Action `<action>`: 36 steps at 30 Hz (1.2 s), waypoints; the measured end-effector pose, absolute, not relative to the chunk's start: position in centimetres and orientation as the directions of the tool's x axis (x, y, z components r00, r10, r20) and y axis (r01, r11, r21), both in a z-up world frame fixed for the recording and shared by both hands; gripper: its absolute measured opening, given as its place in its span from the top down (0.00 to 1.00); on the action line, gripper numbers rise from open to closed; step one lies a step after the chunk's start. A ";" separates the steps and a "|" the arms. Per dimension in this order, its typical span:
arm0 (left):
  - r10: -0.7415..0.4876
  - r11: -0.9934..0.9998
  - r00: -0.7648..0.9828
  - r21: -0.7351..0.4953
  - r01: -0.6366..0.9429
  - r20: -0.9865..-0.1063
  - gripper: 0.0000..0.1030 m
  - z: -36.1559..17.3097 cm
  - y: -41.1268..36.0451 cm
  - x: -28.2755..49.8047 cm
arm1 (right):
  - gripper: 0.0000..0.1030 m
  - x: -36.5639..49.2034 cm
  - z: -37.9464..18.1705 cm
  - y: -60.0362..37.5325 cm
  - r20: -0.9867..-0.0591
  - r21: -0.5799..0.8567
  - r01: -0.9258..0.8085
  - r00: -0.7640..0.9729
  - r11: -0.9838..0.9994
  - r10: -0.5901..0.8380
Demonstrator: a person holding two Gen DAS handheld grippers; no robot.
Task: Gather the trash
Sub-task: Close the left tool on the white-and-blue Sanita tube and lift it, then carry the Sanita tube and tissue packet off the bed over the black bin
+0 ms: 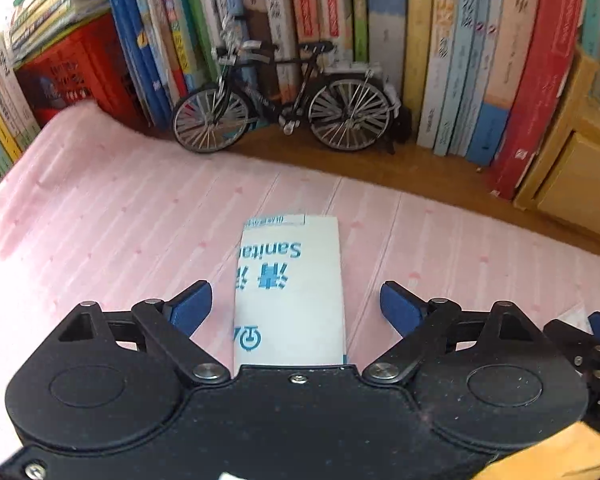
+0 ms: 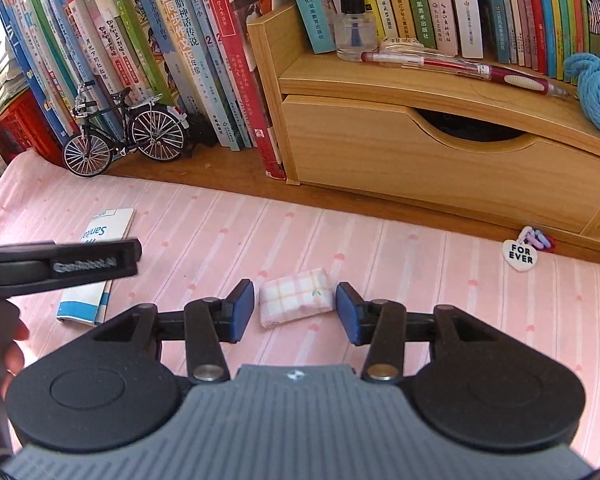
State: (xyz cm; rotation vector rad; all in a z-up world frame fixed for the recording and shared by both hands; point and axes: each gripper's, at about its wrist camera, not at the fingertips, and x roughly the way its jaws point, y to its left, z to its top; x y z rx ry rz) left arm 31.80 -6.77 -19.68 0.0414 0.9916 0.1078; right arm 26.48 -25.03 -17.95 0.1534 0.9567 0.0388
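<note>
With your right tool (image 2: 295, 307) spread around the checked tissue pack (image 2: 296, 298) and the left tool (image 1: 296, 304) released over the white sachet (image 1: 290, 288) (seemingly untouched), lower squarely mid-tabletop (image 2: 420, 280) before clenching.

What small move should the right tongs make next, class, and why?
Probably close on the plaid tissue pack. The right tongs stand open with a blue pad on either side of it, not pressing, and it lies flat on the pink cloth. The left tongs are open too, over the white sanitary bag.
</note>
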 end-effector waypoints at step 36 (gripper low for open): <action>-0.051 0.998 0.581 -0.064 -0.002 -0.812 0.85 -9.7 -4.1 22.4 | 0.54 22.8 -11.8 -22.1 -0.781 0.080 0.021 0.622 0.997 0.050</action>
